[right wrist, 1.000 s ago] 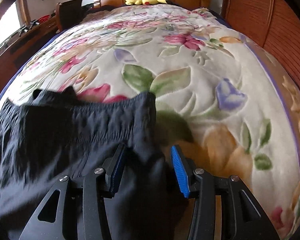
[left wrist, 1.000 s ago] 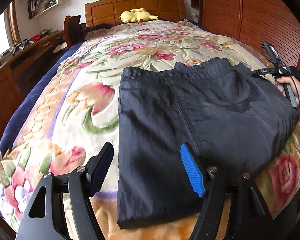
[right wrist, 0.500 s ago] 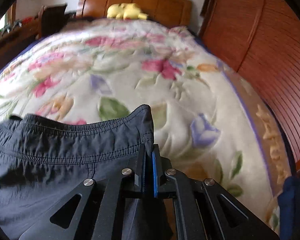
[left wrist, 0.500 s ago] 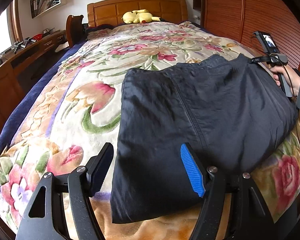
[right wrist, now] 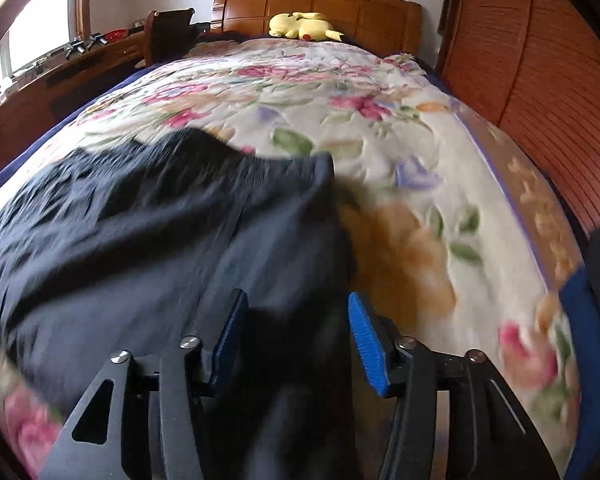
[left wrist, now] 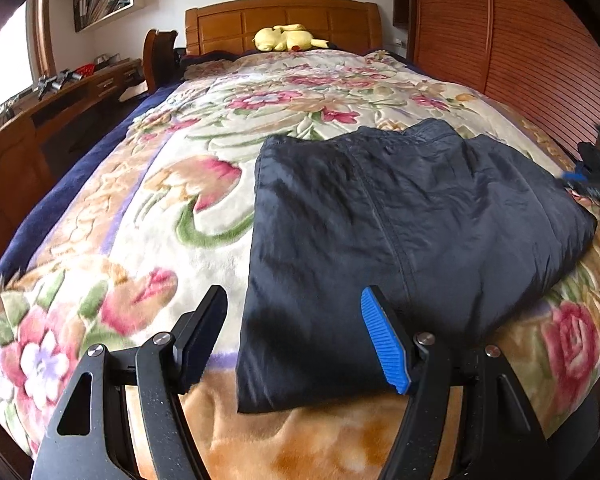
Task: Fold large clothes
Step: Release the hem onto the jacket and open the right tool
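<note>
Dark navy trousers [left wrist: 400,224] lie folded on the floral bedspread [left wrist: 180,184], toward the bed's right side. My left gripper [left wrist: 296,332] is open and empty above the trousers' near left corner. My right gripper [right wrist: 296,332] is open over the trousers' right edge [right wrist: 180,232], with dark cloth between and under its fingers; the view is blurred. The right gripper also shows blurred in the left wrist view [left wrist: 596,172] at the trousers' far right edge.
A yellow plush toy [left wrist: 288,38] lies by the wooden headboard [left wrist: 280,16]. A slatted wooden wardrobe [left wrist: 520,52] stands along the right. A wooden desk [left wrist: 40,112] and a chair [left wrist: 156,56] stand to the left of the bed.
My right gripper opened, then pinched the waistband corner and lifted it, and now it is open again with the cloth lying down. My left gripper stayed open and nearly still.
</note>
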`<state>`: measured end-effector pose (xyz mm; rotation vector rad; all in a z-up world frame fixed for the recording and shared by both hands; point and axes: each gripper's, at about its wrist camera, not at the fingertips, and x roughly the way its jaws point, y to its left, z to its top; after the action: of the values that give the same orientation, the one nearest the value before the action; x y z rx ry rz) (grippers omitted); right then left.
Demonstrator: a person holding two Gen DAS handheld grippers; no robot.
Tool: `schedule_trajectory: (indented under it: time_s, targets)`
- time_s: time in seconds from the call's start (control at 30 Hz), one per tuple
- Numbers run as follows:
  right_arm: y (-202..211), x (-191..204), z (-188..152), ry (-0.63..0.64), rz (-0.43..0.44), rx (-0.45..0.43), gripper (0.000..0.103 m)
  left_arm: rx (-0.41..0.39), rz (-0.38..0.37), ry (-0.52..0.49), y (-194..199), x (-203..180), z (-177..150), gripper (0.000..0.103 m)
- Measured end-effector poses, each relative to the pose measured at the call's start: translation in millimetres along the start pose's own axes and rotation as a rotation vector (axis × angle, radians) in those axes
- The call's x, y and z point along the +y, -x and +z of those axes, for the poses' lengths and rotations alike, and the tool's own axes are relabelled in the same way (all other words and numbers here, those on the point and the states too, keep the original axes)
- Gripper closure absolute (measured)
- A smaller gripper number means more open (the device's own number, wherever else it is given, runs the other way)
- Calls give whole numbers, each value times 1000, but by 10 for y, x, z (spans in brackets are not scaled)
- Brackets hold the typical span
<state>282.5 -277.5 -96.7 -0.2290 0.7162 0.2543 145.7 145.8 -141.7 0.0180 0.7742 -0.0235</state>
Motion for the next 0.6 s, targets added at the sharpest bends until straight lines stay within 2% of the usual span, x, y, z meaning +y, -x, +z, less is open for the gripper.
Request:
schedule_trajectory:
  time_s: [0.1, 0.17, 0.6]
  targets:
    - [188, -33, -252, -15, 11, -4, 42, 14, 7, 16, -21, 20, -91, 32]
    - [269, -83, -404, -66, 50, 5, 41, 28, 12, 27, -38, 32, -140, 32]
    - [319, -226, -714, -121, 80, -21, 41, 60, 43, 50, -72, 17, -261, 32]
